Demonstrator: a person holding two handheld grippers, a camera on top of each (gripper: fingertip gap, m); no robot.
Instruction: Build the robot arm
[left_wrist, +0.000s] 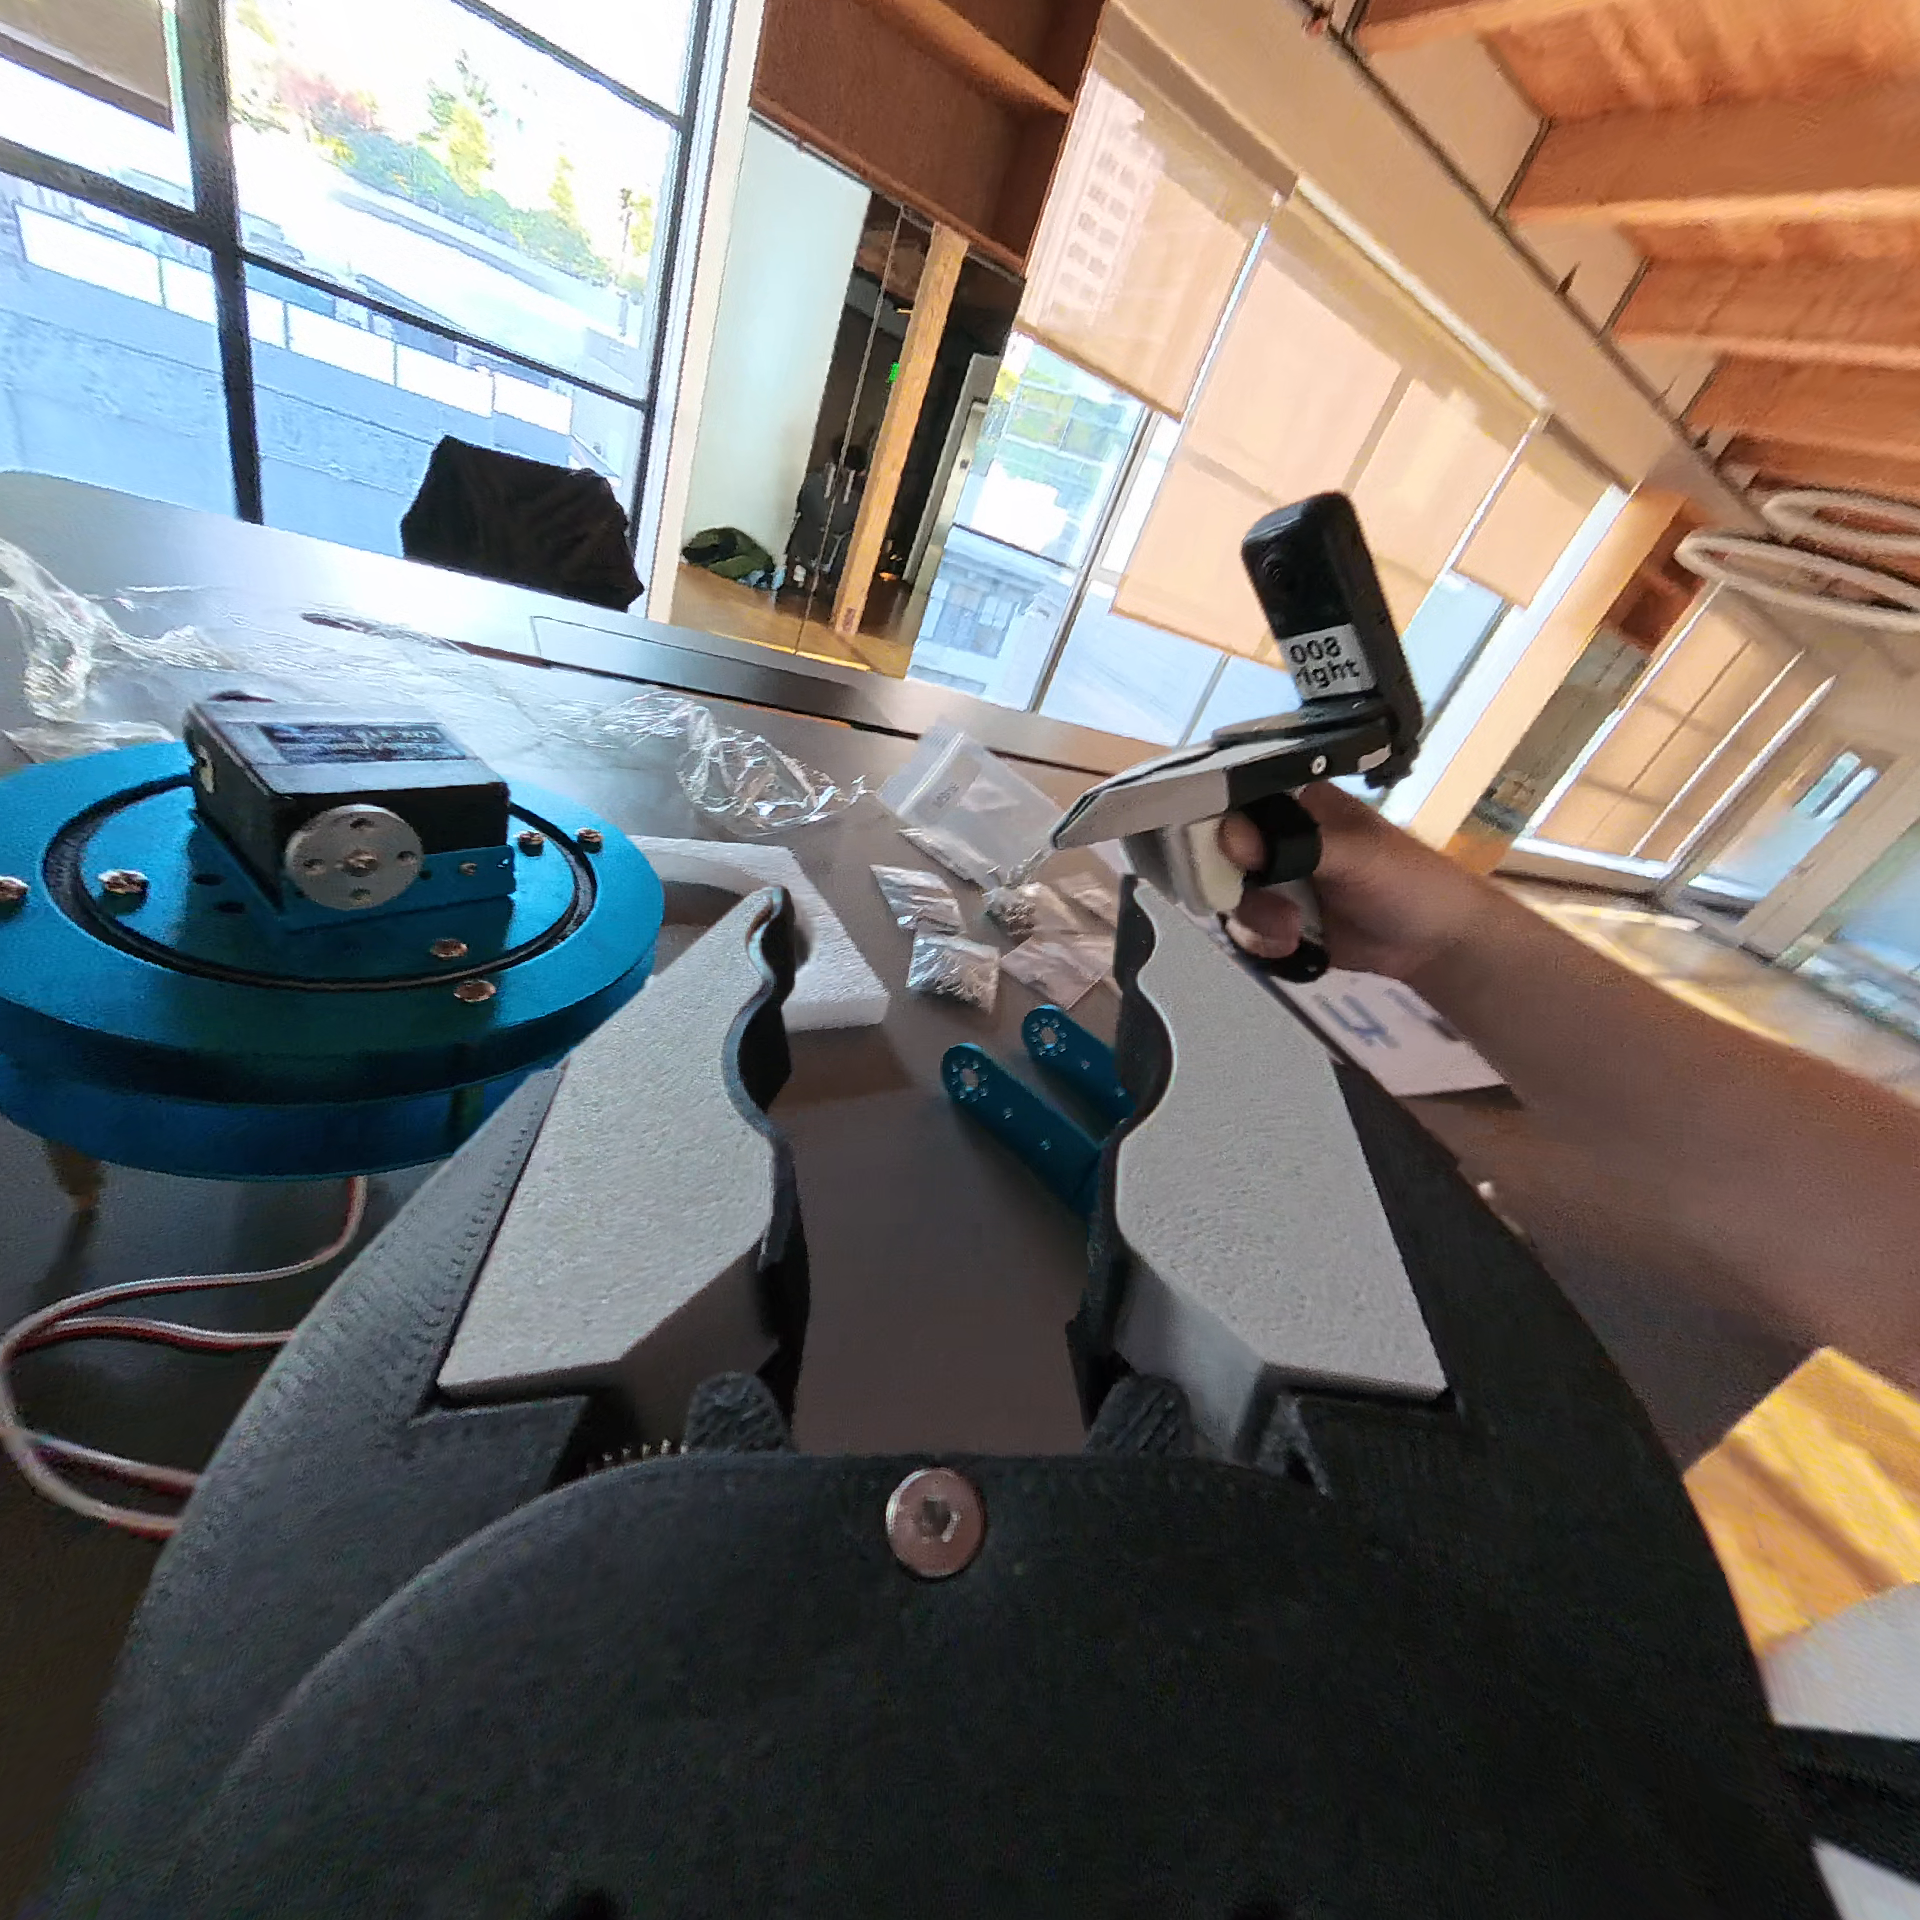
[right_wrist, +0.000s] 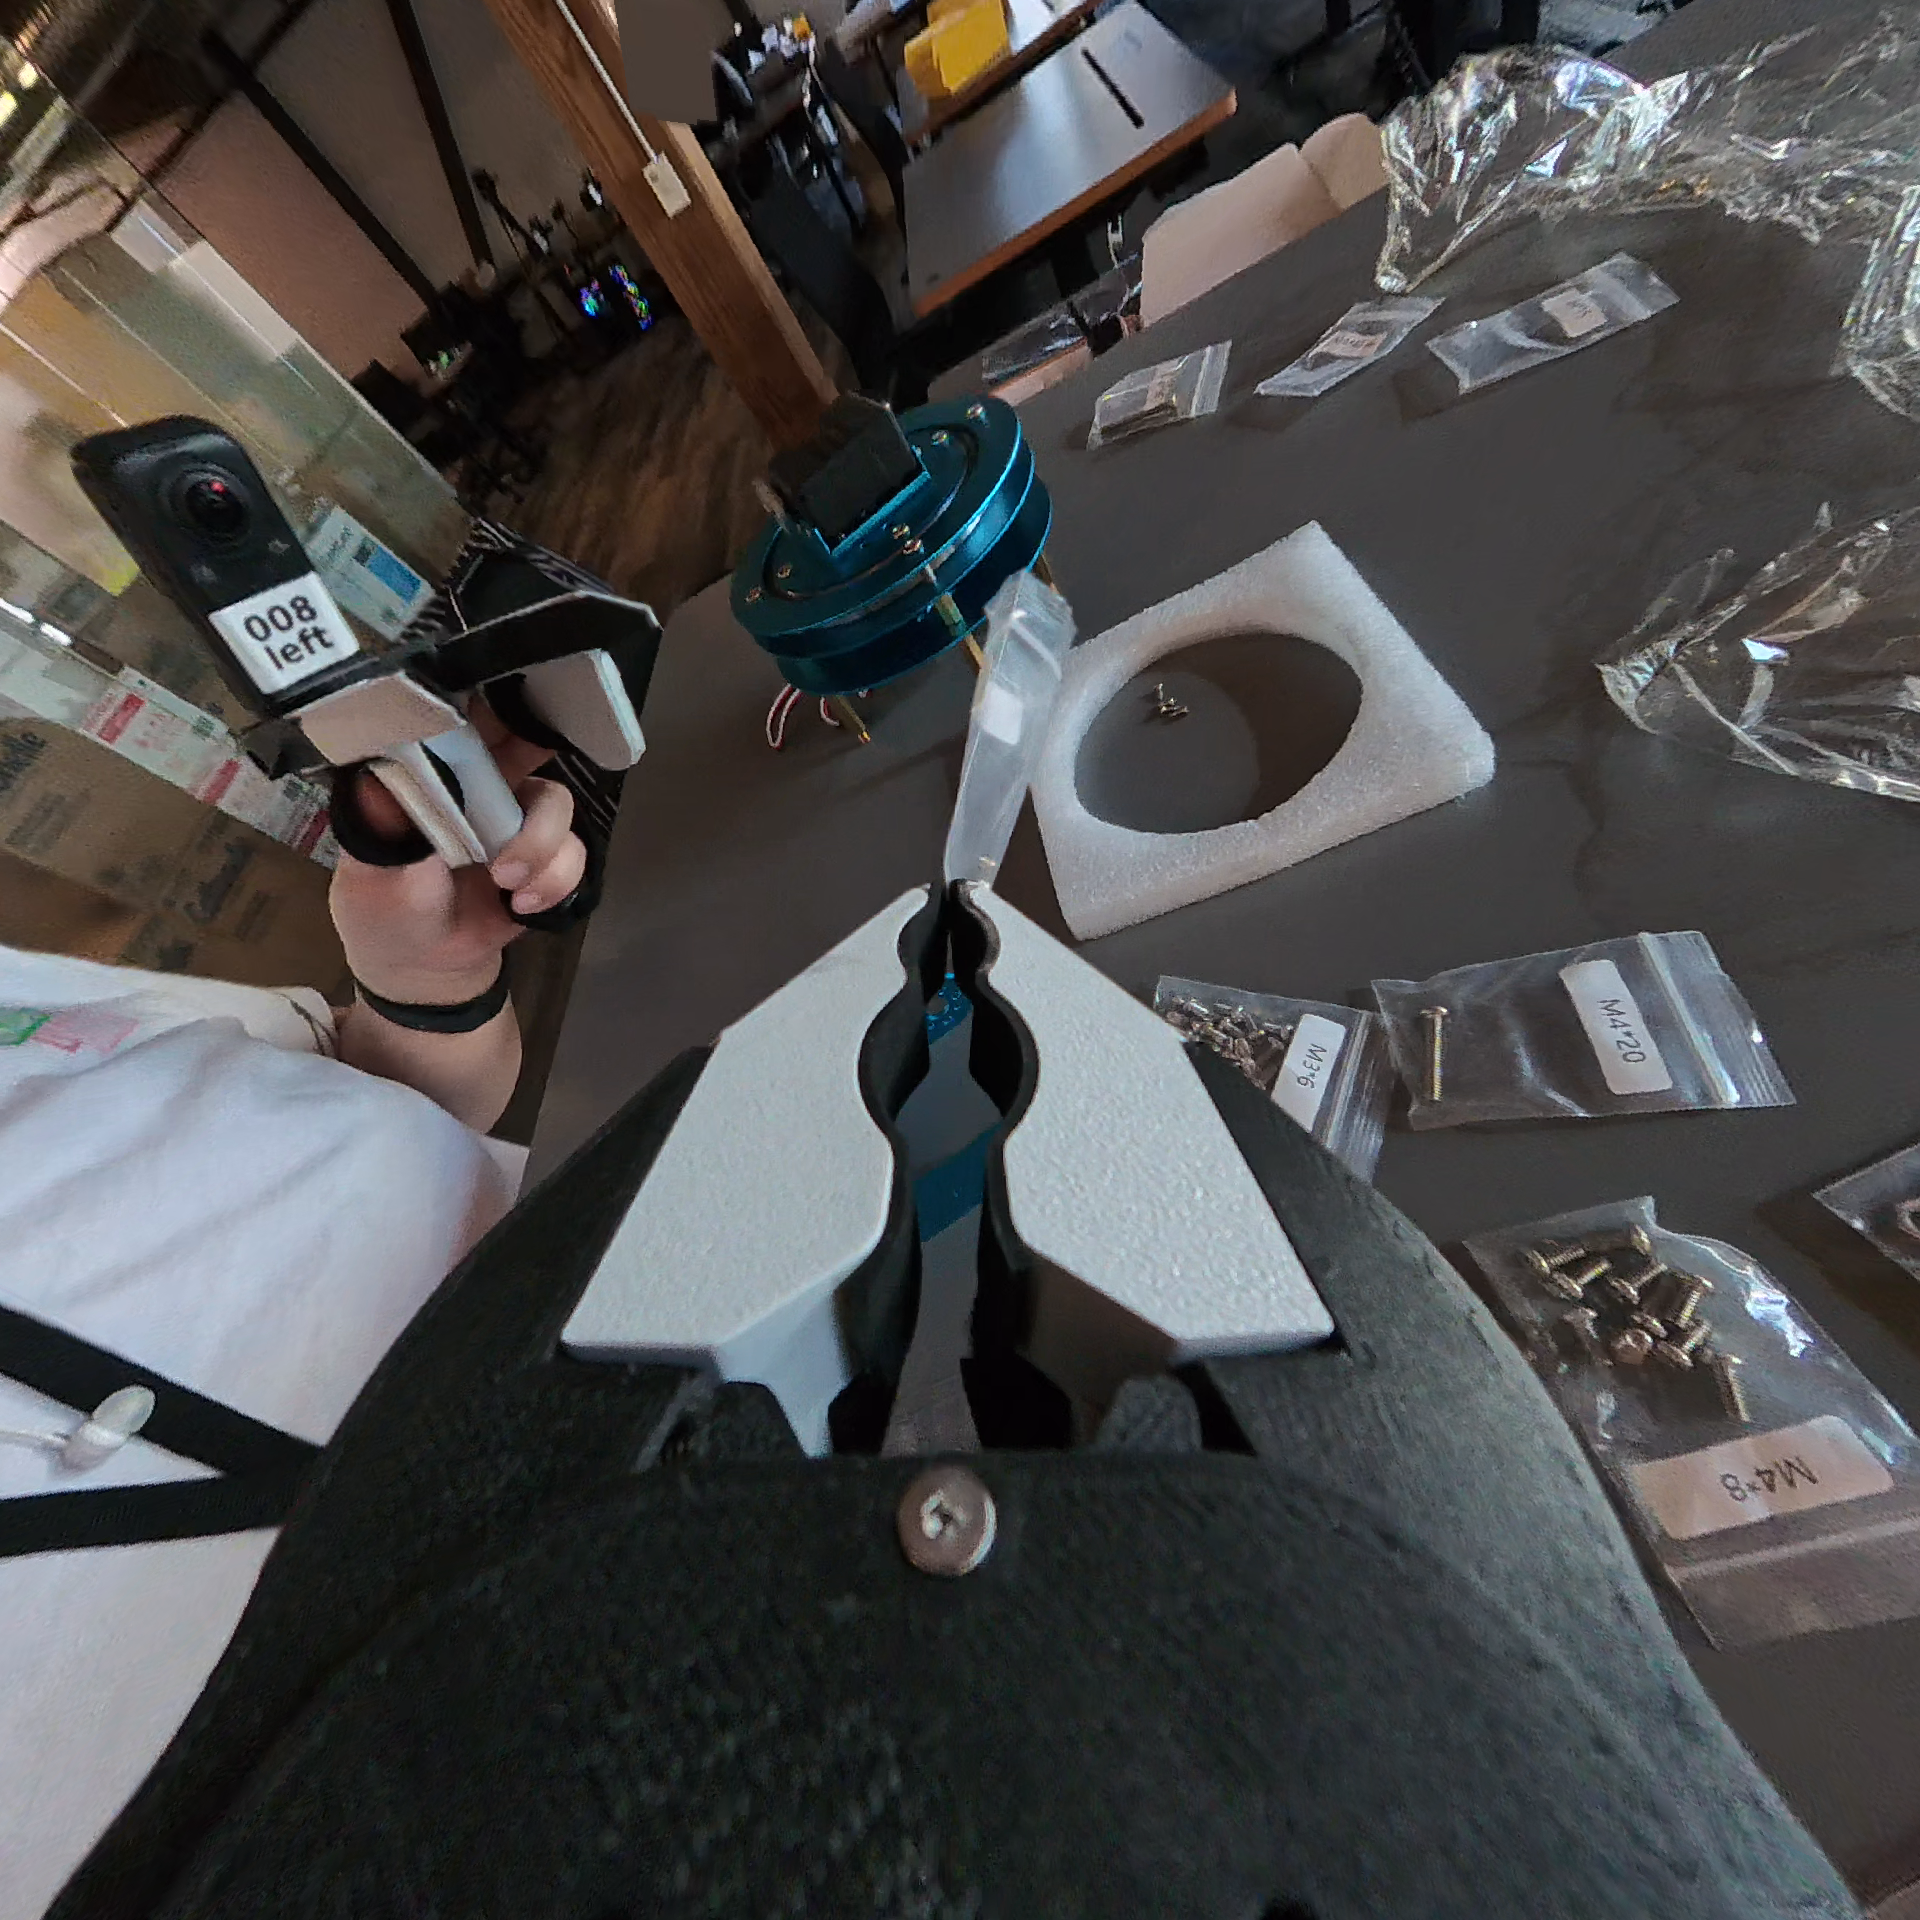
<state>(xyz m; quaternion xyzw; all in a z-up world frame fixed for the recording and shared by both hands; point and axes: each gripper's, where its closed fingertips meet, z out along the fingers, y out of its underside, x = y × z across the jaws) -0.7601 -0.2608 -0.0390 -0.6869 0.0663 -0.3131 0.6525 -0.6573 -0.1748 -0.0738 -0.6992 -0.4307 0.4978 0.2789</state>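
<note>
My right gripper is shut on the corner of a small clear zip bag and holds it up above the dark table. It also shows in the left wrist view, pinched shut above several small screw bags. My left gripper is open and empty, low over the table; it also shows in the right wrist view. A blue metal bracket lies by its right finger. A blue round base with a black servo on top stands to its left.
A white foam square with a round hole holds small screws. Labelled bags of screws lie at the right. Crumpled clear wrap lies at the back. Servo wires trail from the base. A person's white sleeve is at the left. The grippers' ends are close to 15 centimetres from one another. The right tips stand about 9 centimetres off the blue metal bracket.
</note>
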